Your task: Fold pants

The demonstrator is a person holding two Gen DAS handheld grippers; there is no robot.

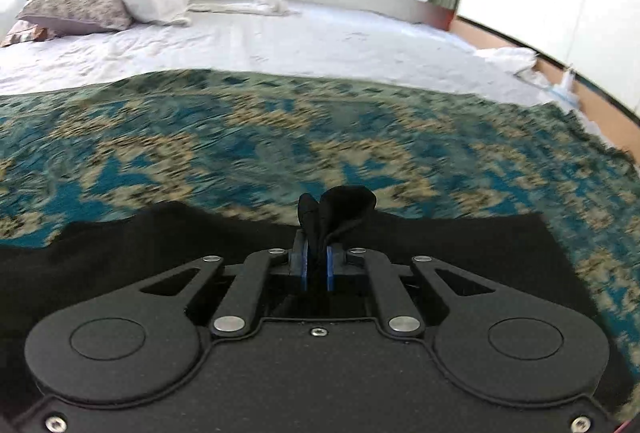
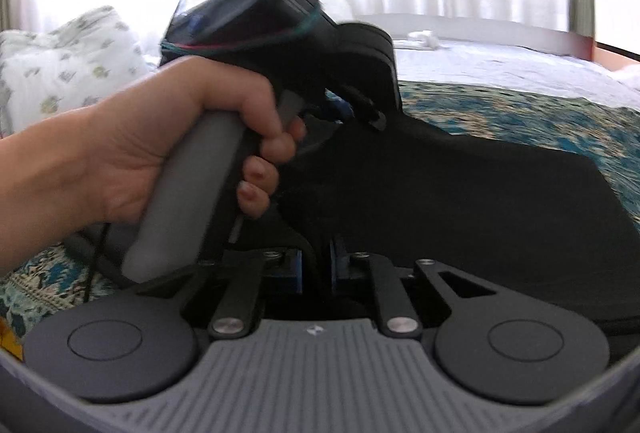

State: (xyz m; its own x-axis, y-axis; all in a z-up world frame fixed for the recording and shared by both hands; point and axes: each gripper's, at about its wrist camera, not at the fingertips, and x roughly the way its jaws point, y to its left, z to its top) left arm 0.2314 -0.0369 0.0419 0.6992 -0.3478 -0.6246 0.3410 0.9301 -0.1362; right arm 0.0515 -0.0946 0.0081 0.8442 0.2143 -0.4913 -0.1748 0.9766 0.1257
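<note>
Pants edge pinched in both grippers for the fold

The black pants [image 1: 460,245], spread on the patterned blanket [image 1: 320,137], are clamped by the left gripper [image 1: 316,265] and the right gripper [image 2: 316,269]; both corners should be carried level across, held taut.

Two handheld grippers, both clamped shut.
Left gripper [image 1: 316,253] pinches black cloth; right gripper [image 2: 316,265] likewise; a hand [image 2: 160,137] grasps the left gripper's handle.

The right tool [image 2: 316,265] pinches the black pants [image 2: 460,201] beside the hand [image 2: 168,137] gripping the left tool [image 2: 362,105].
</note>
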